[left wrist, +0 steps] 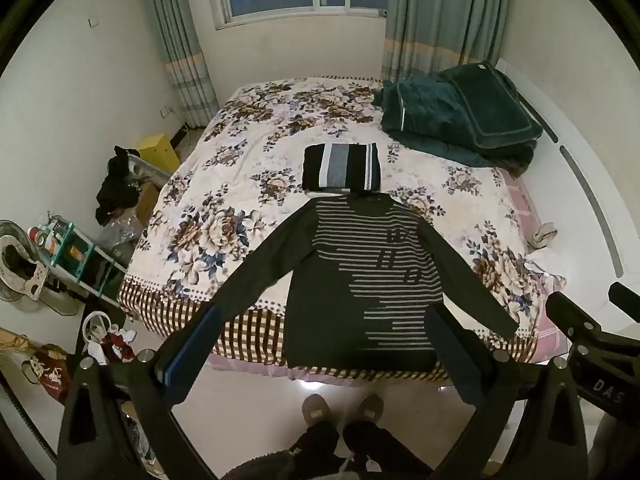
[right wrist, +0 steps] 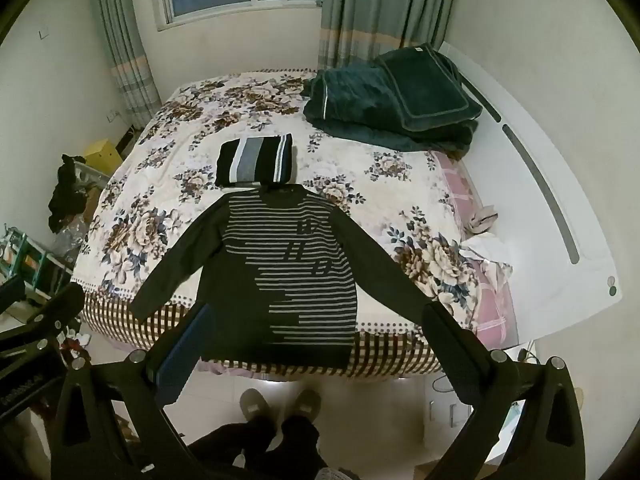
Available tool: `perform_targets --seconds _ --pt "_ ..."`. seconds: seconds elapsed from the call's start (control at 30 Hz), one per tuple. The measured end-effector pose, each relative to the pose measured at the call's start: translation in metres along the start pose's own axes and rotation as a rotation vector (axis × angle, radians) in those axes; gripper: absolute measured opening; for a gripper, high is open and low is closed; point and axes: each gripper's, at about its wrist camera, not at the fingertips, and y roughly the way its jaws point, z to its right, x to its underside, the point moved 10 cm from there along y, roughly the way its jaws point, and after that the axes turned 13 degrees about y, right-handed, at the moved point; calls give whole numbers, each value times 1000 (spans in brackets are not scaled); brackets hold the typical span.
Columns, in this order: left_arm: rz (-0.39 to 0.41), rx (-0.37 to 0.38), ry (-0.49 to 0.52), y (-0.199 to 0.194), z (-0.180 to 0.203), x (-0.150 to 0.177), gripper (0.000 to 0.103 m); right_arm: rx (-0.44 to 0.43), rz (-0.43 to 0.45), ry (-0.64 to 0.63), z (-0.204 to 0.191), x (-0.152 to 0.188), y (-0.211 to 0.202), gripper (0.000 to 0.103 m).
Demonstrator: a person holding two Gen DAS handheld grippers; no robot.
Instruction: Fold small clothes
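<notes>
Left gripper (left wrist: 324, 344) and right gripper (right wrist: 316, 340) both gaping wide, holding nothing, hovering over my striped sweater (left wrist: 364, 276), spread flat at the bed's (left wrist: 224, 184) near edge. Soft, floppy knit, so I'd pinch each sleeve cuff first.

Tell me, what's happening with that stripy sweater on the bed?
A person stands at the foot of the bed, holding a gripper in each hand. The left gripper and right gripper are both open and hold nothing. The striped sweater lies flat with sleeves spread, not yet folded. Behind it sits a folded garment.
</notes>
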Motion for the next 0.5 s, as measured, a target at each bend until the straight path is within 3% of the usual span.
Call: perform_targets --seconds 0.5 --pt "7 3 -5 0 1 -1 103 -1 19 -2 -2 -2 -1 103"
